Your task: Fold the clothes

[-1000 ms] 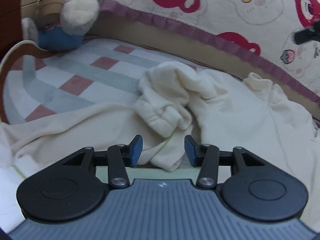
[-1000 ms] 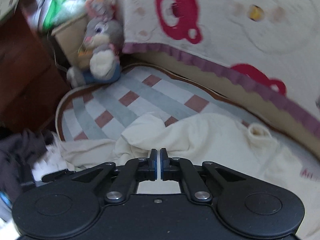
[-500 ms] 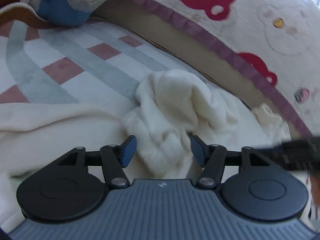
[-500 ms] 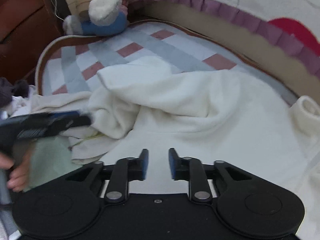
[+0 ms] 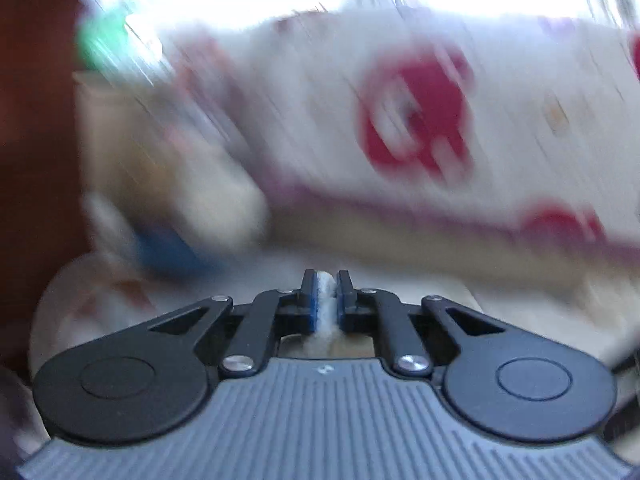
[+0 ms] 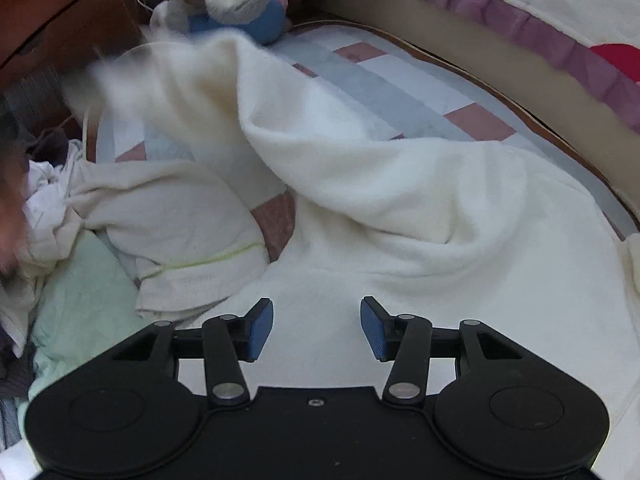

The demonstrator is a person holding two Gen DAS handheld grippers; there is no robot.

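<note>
Our left gripper [image 5: 327, 296] is pinching a fold of fleecy cream garment [image 6: 400, 200], jaws nearly closed on it. Our right gripper [image 6: 317, 328] is hovering with jaws wide apart, gripping nothing, over the garment, which is lying rumpled on the checked bed [image 6: 400, 92], one sleeve raised. A plush toy [image 6: 240, 4] is sitting beyond.
</note>
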